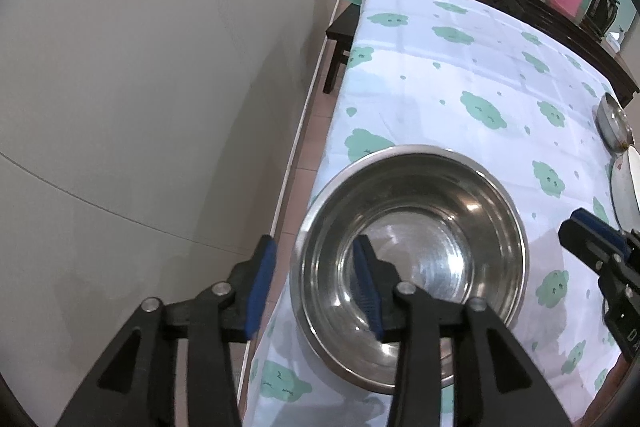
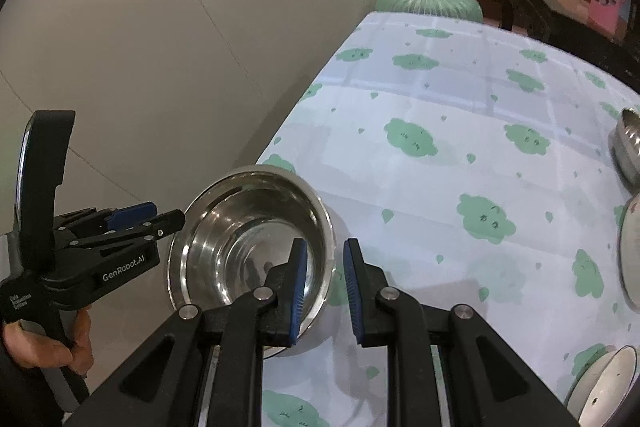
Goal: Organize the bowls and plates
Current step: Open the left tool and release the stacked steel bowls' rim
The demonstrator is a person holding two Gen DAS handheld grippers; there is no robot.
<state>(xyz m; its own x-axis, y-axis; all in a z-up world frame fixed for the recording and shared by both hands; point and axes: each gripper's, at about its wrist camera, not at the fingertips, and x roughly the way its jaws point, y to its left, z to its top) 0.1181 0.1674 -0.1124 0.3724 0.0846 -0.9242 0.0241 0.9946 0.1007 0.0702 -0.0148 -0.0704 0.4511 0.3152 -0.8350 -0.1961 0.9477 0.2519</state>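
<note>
The steel bowl (image 1: 412, 263) sits at the near corner of the counter (image 1: 480, 79), right under the left claw (image 1: 316, 291). That claw's jaws stand apart, one pad outside the bowl's rim and one inside, neither pressing on it. The right claw (image 2: 325, 291) hangs just beside the bowl's other side, jaws only a little apart and holding nothing. Farther off past the right claw lie another steel bowl (image 2: 628, 155) and a white plate (image 2: 604, 383).

Empty stainless-steel bowl (image 1: 412, 259), upright at the table's near-left edge. Far right: a second steel bowl (image 2: 628, 151); nearer, white plates (image 2: 604, 383) with dark rims, partly cut off.
</note>
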